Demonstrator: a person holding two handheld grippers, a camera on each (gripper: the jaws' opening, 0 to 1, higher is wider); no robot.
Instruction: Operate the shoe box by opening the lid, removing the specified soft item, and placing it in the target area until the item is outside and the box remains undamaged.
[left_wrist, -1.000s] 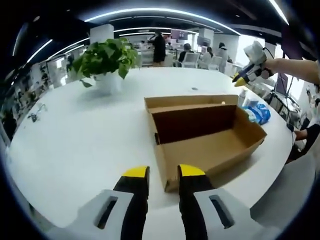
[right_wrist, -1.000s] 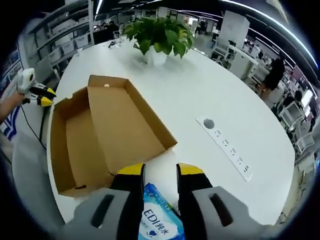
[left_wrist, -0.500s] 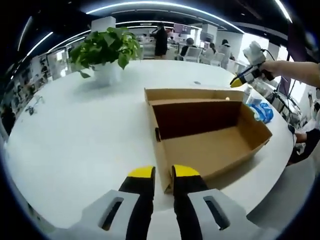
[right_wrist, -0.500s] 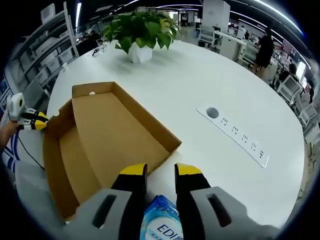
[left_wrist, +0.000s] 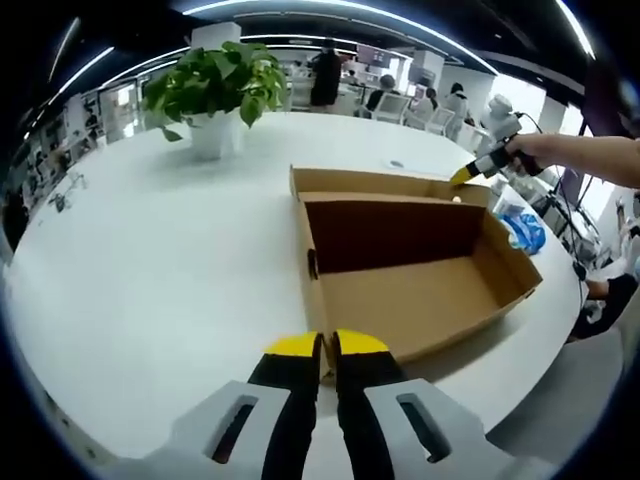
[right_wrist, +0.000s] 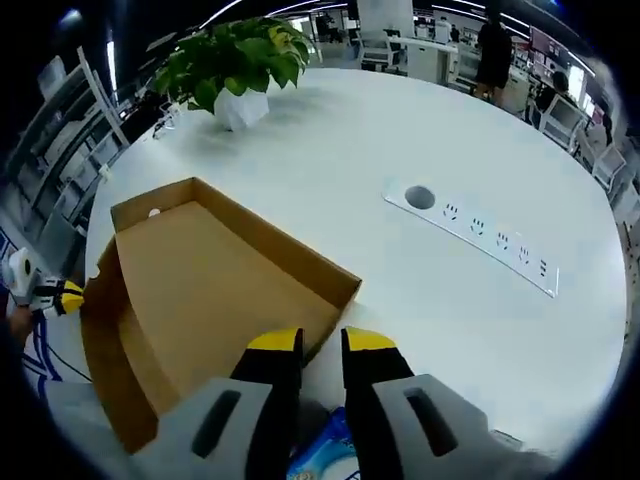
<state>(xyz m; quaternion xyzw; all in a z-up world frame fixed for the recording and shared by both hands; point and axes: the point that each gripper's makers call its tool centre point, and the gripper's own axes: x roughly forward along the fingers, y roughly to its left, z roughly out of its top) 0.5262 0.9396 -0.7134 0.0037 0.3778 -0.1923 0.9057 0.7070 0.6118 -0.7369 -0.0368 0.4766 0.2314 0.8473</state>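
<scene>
On the round white desk (left_wrist: 150, 280) sits the open shoe box (left_wrist: 410, 265), brown cardboard, its lid folded back flat behind it and its inside bare. In the left gripper view, the left gripper (left_wrist: 322, 347) hovers low at the box's near corner, its 2 yellow-tipped fingers (left_wrist: 296, 350) pressed almost together with only a thin slit between them and nothing held. Beyond the box's far right corner lies the soft item, a blue and white wipes pack (left_wrist: 522, 230), on the desk just outside the box. The right gripper (left_wrist: 470, 172) comes in from the right above the box's far rim, held by a hand (left_wrist: 525, 152); from this side I cannot tell how its fingers stand.

In the right gripper view, the right gripper's own fingers (right_wrist: 274, 345) stand close, a narrow gap between them, gripping nothing. The wipes pack (right_wrist: 325, 450) lies under them at the bottom edge, partly hidden. The box (right_wrist: 200, 290) spreads ahead, and the left gripper (right_wrist: 60, 297) shows at its far left corner. A potted plant (right_wrist: 235, 65) stands further back, and a white power strip (right_wrist: 480, 235) lies to the right.
</scene>
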